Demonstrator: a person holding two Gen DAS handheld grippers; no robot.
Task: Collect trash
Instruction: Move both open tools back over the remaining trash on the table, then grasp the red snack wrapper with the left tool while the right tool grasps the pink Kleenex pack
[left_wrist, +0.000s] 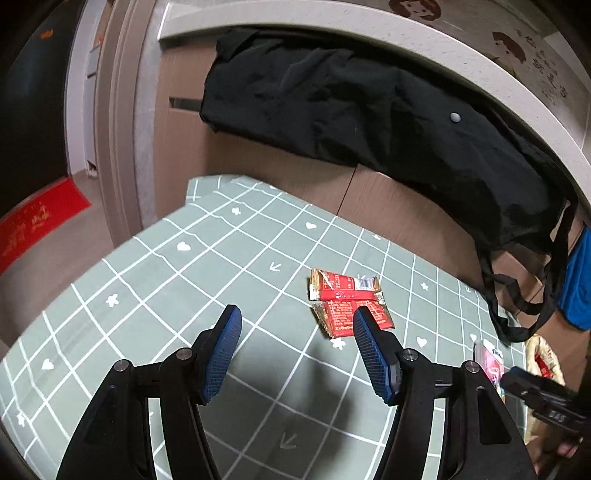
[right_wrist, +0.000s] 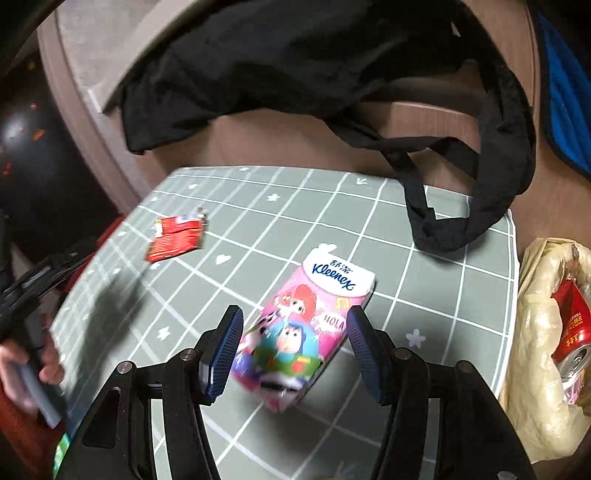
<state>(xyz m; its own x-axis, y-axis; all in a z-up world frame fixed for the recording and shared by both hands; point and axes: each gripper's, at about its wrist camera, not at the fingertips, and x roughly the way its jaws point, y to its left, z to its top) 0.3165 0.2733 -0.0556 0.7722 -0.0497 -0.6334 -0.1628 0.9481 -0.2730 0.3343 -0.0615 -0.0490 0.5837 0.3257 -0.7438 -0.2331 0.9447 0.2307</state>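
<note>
A crumpled red snack wrapper (left_wrist: 345, 301) lies on the green checked tablecloth (left_wrist: 166, 280). My left gripper (left_wrist: 297, 317) is open and empty, hovering just short of it, its right finger beside the wrapper's near edge. In the right wrist view the wrapper (right_wrist: 177, 238) lies far left. My right gripper (right_wrist: 295, 317) is open, its fingers on either side of a pink Kleenex tissue pack (right_wrist: 306, 321) lying on the cloth. A beige trash bag (right_wrist: 543, 347) hangs off the table's right edge and holds a red can (right_wrist: 570, 332).
A black tote bag (left_wrist: 369, 110) hangs over the wooden furniture behind the table, its straps (right_wrist: 454, 206) draped onto the cloth's far right corner. A blue item (right_wrist: 565, 92) is at the far right. A red mat (left_wrist: 37, 221) lies on the floor to the left.
</note>
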